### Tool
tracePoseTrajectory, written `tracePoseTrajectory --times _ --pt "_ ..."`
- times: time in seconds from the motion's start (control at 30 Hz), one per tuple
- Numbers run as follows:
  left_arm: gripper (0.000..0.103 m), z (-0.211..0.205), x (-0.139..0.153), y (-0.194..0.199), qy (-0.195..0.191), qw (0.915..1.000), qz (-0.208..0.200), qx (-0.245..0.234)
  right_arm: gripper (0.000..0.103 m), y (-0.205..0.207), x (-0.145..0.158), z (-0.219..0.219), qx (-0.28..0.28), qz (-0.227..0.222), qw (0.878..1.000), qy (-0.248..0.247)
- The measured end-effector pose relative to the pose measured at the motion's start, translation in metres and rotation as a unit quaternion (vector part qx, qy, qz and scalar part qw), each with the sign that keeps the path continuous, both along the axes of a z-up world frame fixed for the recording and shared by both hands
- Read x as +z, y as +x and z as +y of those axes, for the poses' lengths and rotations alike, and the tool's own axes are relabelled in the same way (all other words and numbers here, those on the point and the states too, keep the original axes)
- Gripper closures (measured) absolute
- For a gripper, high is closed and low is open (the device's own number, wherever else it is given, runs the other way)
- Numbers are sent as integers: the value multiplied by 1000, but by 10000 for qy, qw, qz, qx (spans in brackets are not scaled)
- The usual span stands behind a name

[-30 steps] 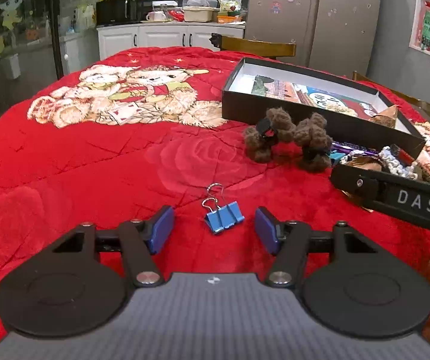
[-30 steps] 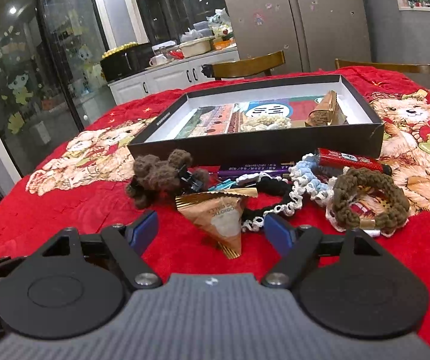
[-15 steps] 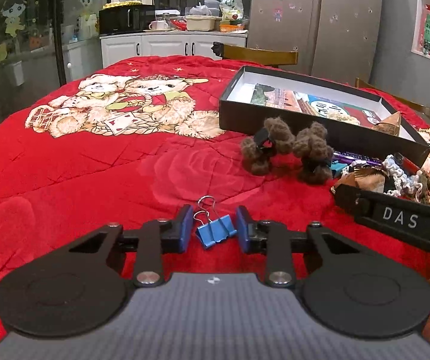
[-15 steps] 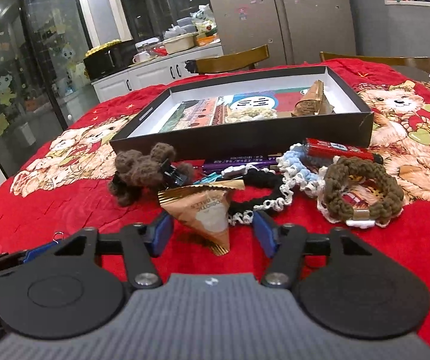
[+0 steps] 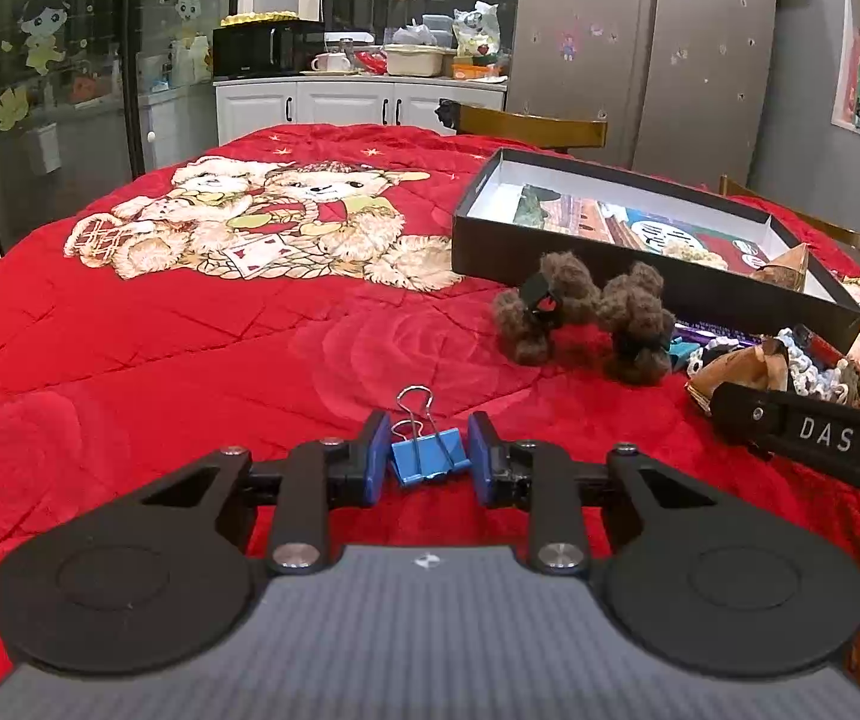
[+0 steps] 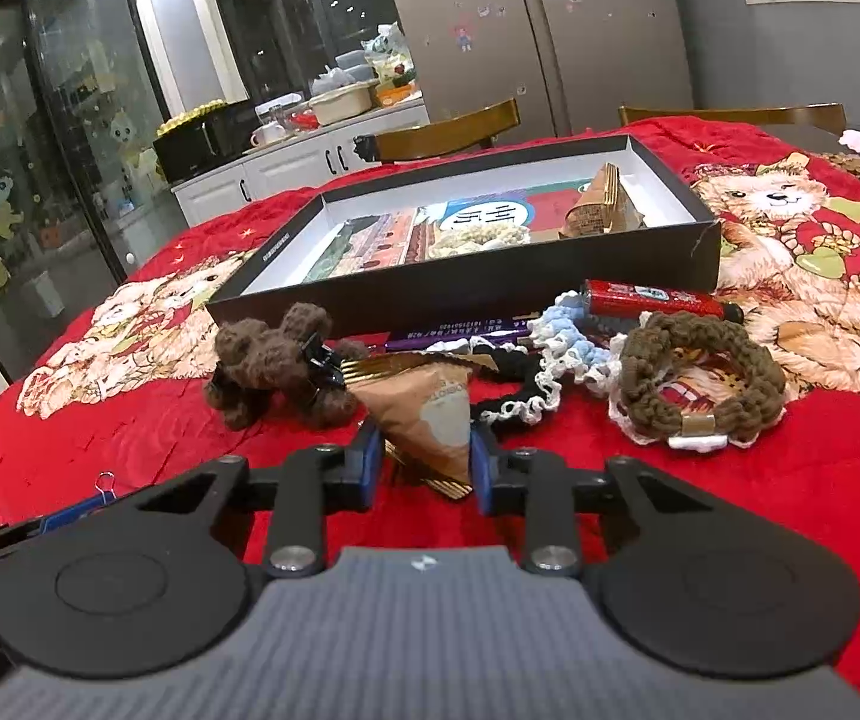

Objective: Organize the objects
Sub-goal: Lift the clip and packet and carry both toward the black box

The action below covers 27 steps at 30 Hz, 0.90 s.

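My left gripper [image 5: 424, 459] is shut on a blue binder clip [image 5: 428, 462], its wire handles pointing away from me, just above the red cloth. My right gripper [image 6: 421, 459] is shut on a brown triangular snack packet [image 6: 424, 414] that points down between the blue pads. The black open box [image 6: 707, 243] lies behind, holding a printed card, a pale knit piece and another brown packet [image 6: 601, 204]. The box also shows in the left wrist view [image 5: 658, 291].
Before the box lie brown fuzzy hair clips [image 6: 274, 363], a brown crocheted band [image 6: 700, 381], a blue-white scrunchie [image 6: 568, 336], a black scrunchie [image 6: 511, 387], a red tube [image 6: 652, 300] and a purple bar [image 6: 460, 333]. Wooden chairs [image 6: 448, 135] stand behind the table.
Both grippers have closed from wide open: the left onto the binder clip, the right onto the snack packet. Both have moved forward a little.
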State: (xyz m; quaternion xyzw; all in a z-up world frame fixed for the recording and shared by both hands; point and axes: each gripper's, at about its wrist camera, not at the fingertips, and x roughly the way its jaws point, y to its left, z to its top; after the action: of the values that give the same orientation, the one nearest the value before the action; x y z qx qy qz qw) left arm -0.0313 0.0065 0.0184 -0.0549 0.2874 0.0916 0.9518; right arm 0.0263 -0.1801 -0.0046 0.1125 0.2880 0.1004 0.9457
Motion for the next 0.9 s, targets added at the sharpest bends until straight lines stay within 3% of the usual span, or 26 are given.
tracePoseTrajectory --times 0.57,0.73,0.9 --pt "70 0 4 -7 33 9998 -209 46 72 -19 9 -7 55 -597 9979 251" --pt "70 -7 8 -14 147 9986 -465 -216 72 -17 9 -8 98 -551 9979 321" --pt "70 -7 12 -13 108 9987 -376 -338 73 -19 12 -6 115 -577 9977 333"
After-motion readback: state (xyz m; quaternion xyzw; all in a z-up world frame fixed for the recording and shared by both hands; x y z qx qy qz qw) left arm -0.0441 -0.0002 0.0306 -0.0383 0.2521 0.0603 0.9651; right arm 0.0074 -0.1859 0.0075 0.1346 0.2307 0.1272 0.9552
